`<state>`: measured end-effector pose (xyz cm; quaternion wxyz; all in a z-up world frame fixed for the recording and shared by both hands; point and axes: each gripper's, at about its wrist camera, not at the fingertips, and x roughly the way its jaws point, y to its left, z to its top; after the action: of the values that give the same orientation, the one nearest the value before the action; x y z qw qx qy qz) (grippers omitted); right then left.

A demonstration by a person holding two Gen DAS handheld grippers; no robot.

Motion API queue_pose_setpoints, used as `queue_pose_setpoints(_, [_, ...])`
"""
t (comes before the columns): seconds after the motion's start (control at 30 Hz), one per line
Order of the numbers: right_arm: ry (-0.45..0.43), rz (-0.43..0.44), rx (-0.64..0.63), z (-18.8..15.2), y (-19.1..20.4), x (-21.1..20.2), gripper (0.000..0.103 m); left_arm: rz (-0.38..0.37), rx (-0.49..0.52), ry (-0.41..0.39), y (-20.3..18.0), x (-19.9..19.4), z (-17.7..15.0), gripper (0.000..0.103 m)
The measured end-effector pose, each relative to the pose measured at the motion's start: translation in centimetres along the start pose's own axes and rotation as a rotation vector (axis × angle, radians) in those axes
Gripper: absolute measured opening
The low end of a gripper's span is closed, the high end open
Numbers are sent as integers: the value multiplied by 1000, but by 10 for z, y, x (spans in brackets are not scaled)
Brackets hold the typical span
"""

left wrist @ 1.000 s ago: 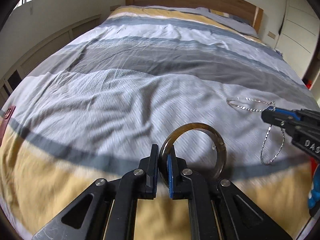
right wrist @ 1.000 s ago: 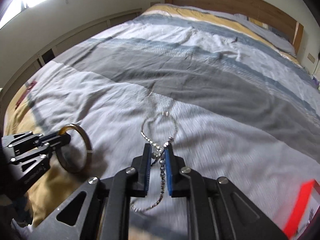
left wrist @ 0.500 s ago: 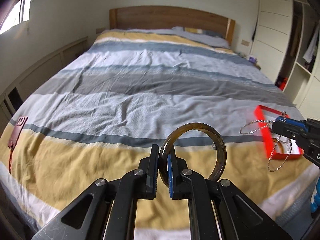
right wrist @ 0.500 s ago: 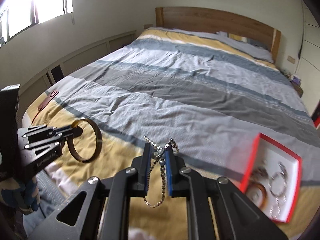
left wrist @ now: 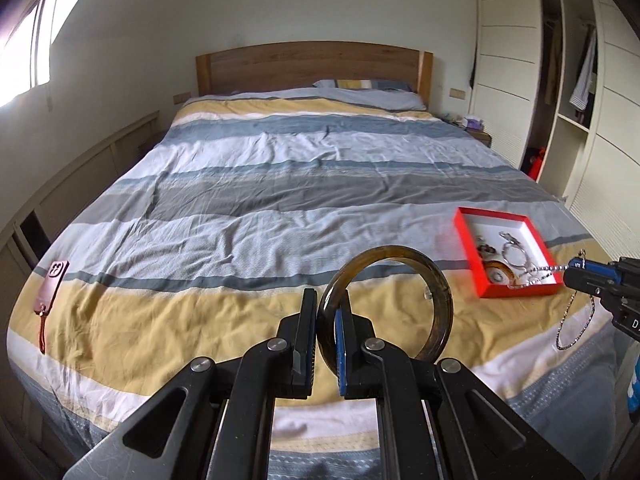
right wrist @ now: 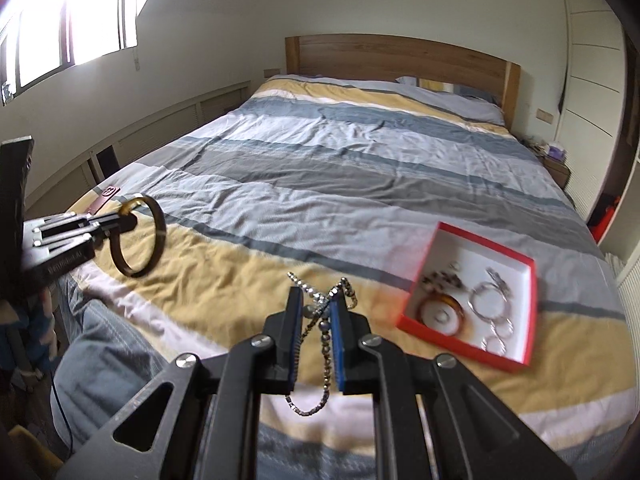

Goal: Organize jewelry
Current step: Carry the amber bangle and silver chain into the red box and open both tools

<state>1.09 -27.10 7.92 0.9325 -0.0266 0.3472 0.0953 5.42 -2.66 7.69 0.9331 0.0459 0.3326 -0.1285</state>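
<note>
My left gripper [left wrist: 325,308] is shut on a dark amber bangle [left wrist: 436,284] and holds it upright in the air above the foot of the bed; it also shows in the right wrist view [right wrist: 138,236]. My right gripper [right wrist: 316,304] is shut on a silver bead chain [right wrist: 325,354] that dangles below the fingers; the chain also shows at the right of the left wrist view [left wrist: 568,332]. A red jewelry box [right wrist: 524,312] with a white inside lies open on the bed, ahead and right of both grippers, holding several rings and bracelets [right wrist: 490,298].
The bed has a striped grey, white and yellow cover [left wrist: 280,184] and a wooden headboard [left wrist: 312,64]. A brown phone case with a strap [left wrist: 50,286] lies at the left edge. A wardrobe [left wrist: 576,92] stands right. A jeans-clad leg [right wrist: 100,360] is below left.
Both grippers have lifted up and back from the bedcover with the bangle and the chain held. The red box has come into view at the right.
</note>
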Motion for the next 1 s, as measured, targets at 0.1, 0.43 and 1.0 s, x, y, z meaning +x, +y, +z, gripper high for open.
queue_pose_setpoints(0.1, [10, -17, 29, -18, -24, -8, 12, -17, 26, 6, -17, -2, 1, 8])
queue_pose_setpoints(0.43, [24, -105, 184, -63, -127, -24, 12, -82, 117, 82, -87, 36, 12, 8])
queue_pose_setpoints(1.0, [25, -97, 214, 2, -235, 76, 12, -163, 264, 171, -228, 190, 83, 8])
